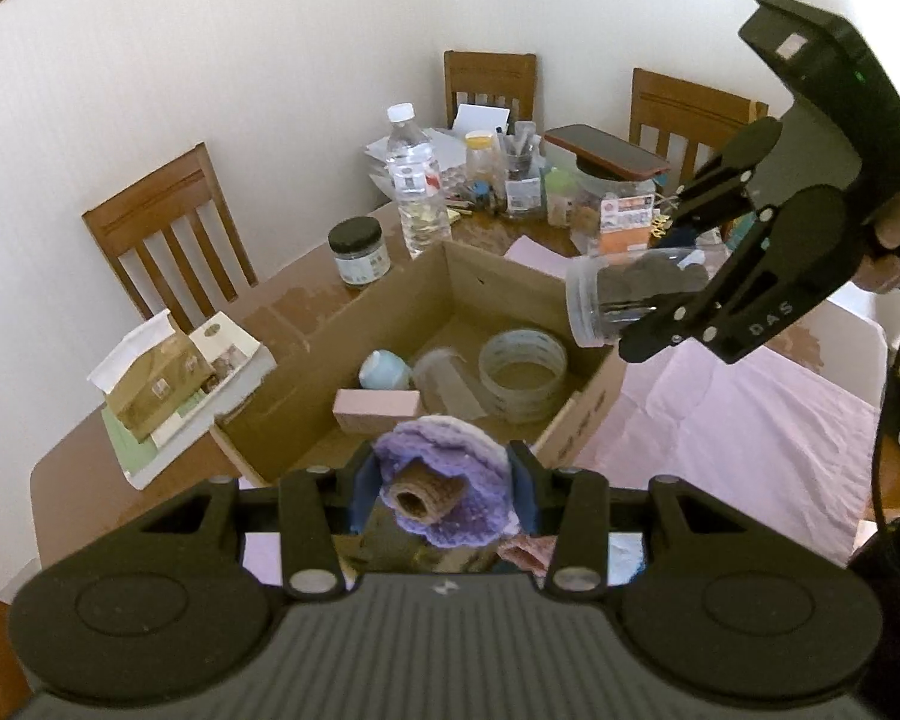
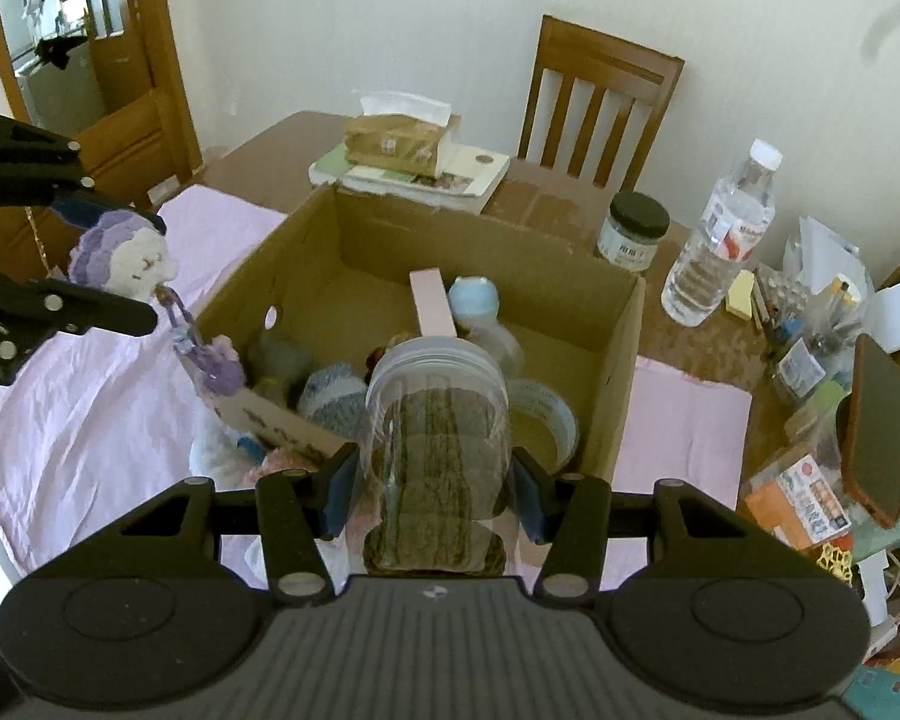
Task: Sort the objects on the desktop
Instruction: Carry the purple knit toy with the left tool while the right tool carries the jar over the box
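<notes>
My left gripper [image 1: 444, 480] is shut on a purple and white crochet piece [image 1: 450, 468] with a brown centre, held above the near edge of an open cardboard box [image 1: 390, 300]. In the right wrist view the left gripper [image 2: 150, 270] holds the crochet piece [image 2: 123, 258] left of the box [image 2: 624, 360], and a charm chain [image 2: 204, 354] dangles from it. My right gripper [image 2: 435, 492] is shut on a clear plastic jar [image 2: 438, 414] holding brown contents, over the box's near side. In the left wrist view the right gripper [image 1: 654, 276] holds the jar [image 1: 624, 294] lying sideways above the box's right rim.
The box holds a tape roll [image 1: 522, 375], a pink block [image 1: 378, 411] and a pale blue round item [image 1: 384, 369]. A water bottle [image 1: 417, 192], a dark-lidded jar [image 1: 359, 252], a tissue box [image 1: 156, 384] on books and back-corner clutter surround it. A pink cloth [image 1: 720, 420] covers the table's right.
</notes>
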The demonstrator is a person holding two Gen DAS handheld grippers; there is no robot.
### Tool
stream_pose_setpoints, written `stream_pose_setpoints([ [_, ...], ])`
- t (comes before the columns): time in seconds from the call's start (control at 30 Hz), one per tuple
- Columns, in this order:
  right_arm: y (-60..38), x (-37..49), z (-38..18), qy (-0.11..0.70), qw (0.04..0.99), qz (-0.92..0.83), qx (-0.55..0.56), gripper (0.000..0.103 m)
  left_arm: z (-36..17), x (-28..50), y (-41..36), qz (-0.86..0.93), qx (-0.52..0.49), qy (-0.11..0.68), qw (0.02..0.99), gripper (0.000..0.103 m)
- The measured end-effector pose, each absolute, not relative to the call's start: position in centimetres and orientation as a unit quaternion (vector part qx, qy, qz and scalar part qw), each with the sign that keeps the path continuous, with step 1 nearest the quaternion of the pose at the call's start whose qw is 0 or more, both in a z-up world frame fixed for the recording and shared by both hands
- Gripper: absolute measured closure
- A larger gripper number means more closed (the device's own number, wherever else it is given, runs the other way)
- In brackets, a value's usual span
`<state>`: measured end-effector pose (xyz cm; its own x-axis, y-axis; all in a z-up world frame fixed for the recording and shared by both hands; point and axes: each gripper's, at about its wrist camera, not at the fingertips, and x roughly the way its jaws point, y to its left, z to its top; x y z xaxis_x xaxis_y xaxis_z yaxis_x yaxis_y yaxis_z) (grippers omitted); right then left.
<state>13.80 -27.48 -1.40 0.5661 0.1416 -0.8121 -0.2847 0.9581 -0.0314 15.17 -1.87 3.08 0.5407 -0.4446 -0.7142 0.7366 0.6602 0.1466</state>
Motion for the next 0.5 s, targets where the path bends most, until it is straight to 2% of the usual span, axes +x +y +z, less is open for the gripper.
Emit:
stream_pose_setpoints([
  [0.5,-27.5,17.5,-2.5,0.461,0.876,0.125,-0.067,0.046,1.6,20.8,-2.0,-0.338,0.218,0.339,0.850,0.059],
])
